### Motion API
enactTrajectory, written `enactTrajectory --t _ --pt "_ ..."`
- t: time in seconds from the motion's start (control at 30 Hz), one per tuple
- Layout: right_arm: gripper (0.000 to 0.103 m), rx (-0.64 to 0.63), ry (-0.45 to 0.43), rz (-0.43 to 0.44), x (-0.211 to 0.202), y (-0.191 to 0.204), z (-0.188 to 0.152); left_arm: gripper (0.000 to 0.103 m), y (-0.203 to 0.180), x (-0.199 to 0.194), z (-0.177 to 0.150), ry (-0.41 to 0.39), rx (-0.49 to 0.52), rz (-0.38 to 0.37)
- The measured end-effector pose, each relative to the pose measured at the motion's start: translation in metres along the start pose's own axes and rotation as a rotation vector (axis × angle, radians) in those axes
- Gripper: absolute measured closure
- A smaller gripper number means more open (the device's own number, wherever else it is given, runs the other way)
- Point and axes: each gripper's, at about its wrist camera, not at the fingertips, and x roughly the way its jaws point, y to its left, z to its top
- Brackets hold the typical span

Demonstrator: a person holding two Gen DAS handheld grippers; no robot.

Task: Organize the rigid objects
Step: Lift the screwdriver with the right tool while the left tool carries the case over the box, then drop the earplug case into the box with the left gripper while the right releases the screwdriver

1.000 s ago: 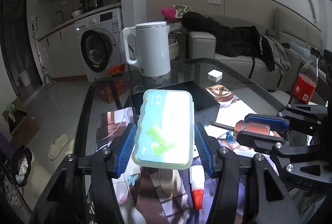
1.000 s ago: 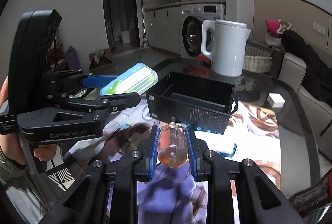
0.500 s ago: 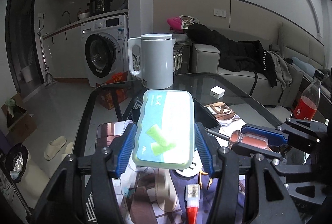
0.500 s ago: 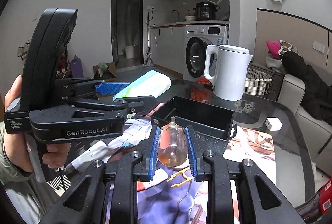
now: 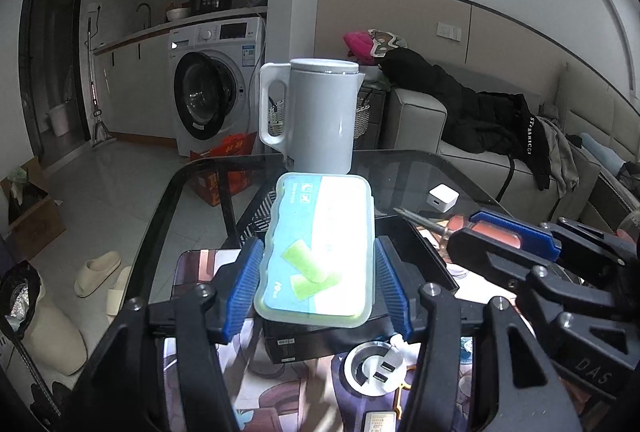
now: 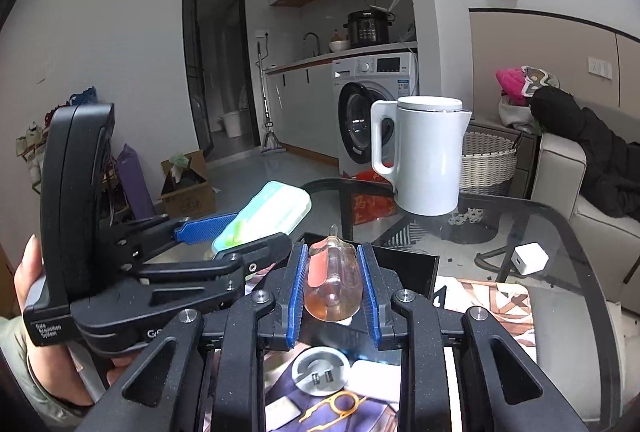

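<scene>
My left gripper (image 5: 320, 284) is shut on a flat light-green and white plastic case (image 5: 320, 252), held level above a black open box (image 5: 416, 252); the case also shows in the right wrist view (image 6: 264, 216). My right gripper (image 6: 332, 288) is shut on the clear amber handle of a screwdriver (image 6: 332, 284), its tip pointing toward the black box (image 6: 404, 264). In the left wrist view the screwdriver (image 5: 424, 222) and right gripper (image 5: 508, 248) sit just right of the case.
A white kettle (image 5: 316, 116) stands on the glass table (image 5: 404, 168) behind the box. A small white charger (image 5: 442, 197) lies to the right. A round silver USB hub (image 5: 376, 368) and small items lie on the patterned mat (image 6: 504, 304) below the grippers.
Both grippers have risen and moved forward, holding their objects. The box now lies under the case and closer beneath the screwdriver. The round hub has come into view below.
</scene>
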Motion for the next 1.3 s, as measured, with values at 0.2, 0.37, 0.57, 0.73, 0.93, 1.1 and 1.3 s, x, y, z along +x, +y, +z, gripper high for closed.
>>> enactTrajectory --t 0.2,0.37,0.57,0.73,0.93,1.1,1.3 --pt "0.078 0.042 0.066 -0.009 0.043 -0.019 0.004 0.047 0.002 0.034 -0.002 0.092 -0.024 0.017" --pt "0.078 0.076 0.152 -0.032 0.075 -0.038 0.001 0.048 -0.001 0.07 -0.016 0.246 -0.018 0.013" --pt "0.078 0.149 0.337 -0.017 0.104 -0.054 -0.021 0.068 -0.013 0.076 -0.023 0.303 0.036 0.014" --pt "0.078 0.138 0.397 -0.016 0.107 -0.053 -0.031 0.068 -0.011 0.075 -0.024 0.327 0.009 0.0" --pt "0.075 0.164 0.415 -0.002 0.103 -0.053 -0.034 0.06 -0.011 0.069 -0.028 0.317 0.019 0.01" --pt "0.062 0.171 0.394 0.0 0.091 -0.05 -0.037 0.045 -0.008 0.054 -0.028 0.29 -0.009 0.002" --pt "0.053 0.16 0.319 -0.002 0.062 -0.047 -0.033 0.038 -0.015 0.029 -0.025 0.231 0.01 -0.011"
